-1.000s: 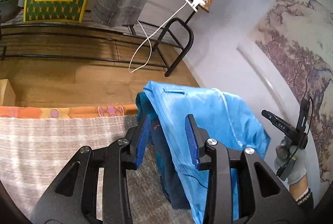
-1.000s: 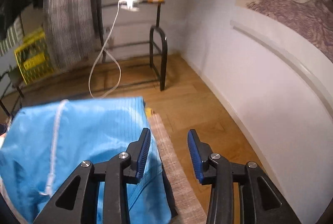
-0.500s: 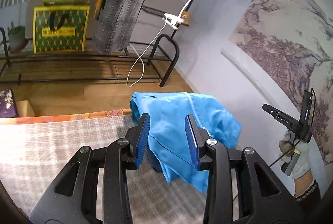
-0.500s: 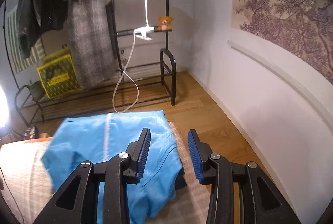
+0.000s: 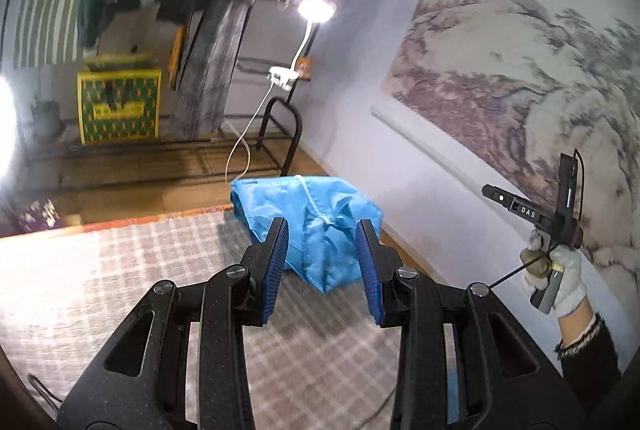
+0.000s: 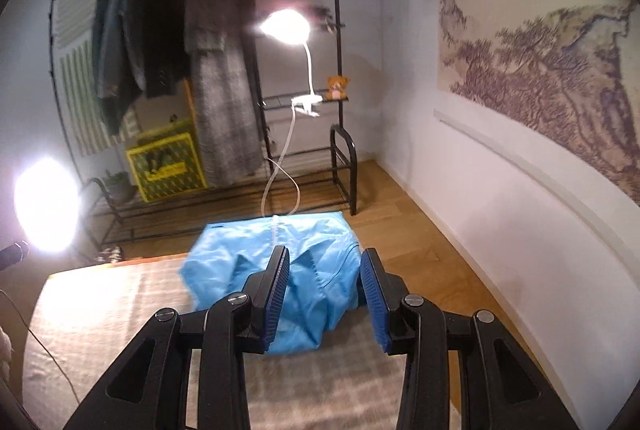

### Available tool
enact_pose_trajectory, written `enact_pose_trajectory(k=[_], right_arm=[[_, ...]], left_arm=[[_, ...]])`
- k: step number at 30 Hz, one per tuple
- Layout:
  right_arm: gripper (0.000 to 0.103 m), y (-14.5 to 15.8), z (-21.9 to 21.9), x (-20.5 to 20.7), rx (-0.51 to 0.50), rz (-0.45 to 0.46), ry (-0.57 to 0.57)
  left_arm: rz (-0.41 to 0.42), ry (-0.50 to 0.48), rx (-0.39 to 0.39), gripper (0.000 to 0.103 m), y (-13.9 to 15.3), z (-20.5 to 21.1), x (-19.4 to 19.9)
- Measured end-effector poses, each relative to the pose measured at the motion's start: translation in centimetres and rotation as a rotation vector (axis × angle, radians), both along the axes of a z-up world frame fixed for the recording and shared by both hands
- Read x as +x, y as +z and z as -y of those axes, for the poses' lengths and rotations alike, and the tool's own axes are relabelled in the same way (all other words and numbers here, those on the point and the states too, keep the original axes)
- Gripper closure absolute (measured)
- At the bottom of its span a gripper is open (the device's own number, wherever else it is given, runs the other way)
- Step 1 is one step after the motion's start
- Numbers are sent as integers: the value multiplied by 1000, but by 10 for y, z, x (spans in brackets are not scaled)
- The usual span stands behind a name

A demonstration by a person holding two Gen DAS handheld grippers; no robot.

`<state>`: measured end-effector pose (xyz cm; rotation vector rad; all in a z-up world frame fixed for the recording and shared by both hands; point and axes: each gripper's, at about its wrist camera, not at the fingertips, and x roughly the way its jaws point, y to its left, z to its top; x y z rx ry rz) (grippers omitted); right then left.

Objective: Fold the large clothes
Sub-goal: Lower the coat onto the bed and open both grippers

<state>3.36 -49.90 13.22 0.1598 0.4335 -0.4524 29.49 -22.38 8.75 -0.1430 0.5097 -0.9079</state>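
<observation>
A bright blue garment point(image 5: 272, 198) with a white drawstring lies bunched in a loose fold at the far right corner of a grey plaid cover point(image 5: 120, 270). My left gripper point(image 5: 322, 230) hovers well back from it and above the cover, open, with nothing between its blue pads. In the right wrist view the same garment point(image 6: 240, 250) rests on the cover point(image 6: 120, 302), and my right gripper point(image 6: 325, 258) is likewise open, empty and apart from the cloth. A gloved hand point(image 5: 560, 270) holding the right gripper shows at the right edge of the left wrist view.
A black clothes rack point(image 6: 336, 134) with hanging coats point(image 6: 216, 50) stands behind the cover. A clip lamp point(image 6: 285, 27) shines there, and another bright light point(image 6: 44, 206) is at left. A yellow-green bag point(image 5: 120, 106) sits on the rack. A white wall point(image 6: 500, 214) runs along the right, with wooden floor point(image 6: 404, 222) before it.
Both grippers have pulled back and risen away from the blue garment, which now looks smaller and farther off. The jaws kept the same gap. More of the rack and coats is in view.
</observation>
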Motion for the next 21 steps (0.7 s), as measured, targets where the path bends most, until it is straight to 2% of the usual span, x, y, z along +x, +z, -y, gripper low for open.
enact_pose_trajectory(k=[7,14,17,21], right_arm=[[65,39,-49,-91,-60,54,13],[64,64,-84,-153,-96,99,-3],[64,66,-98,-168,-114,94,-5],[62,56,-114,-182,-106,77,-19]], left_arm=[[91,-16,-13,69,49,-55,-82],[126,1,-62,69,83,-105,-141],[141,12,-62,69,87,-120,-161],[117,40,-20,66,73,-134,-174]])
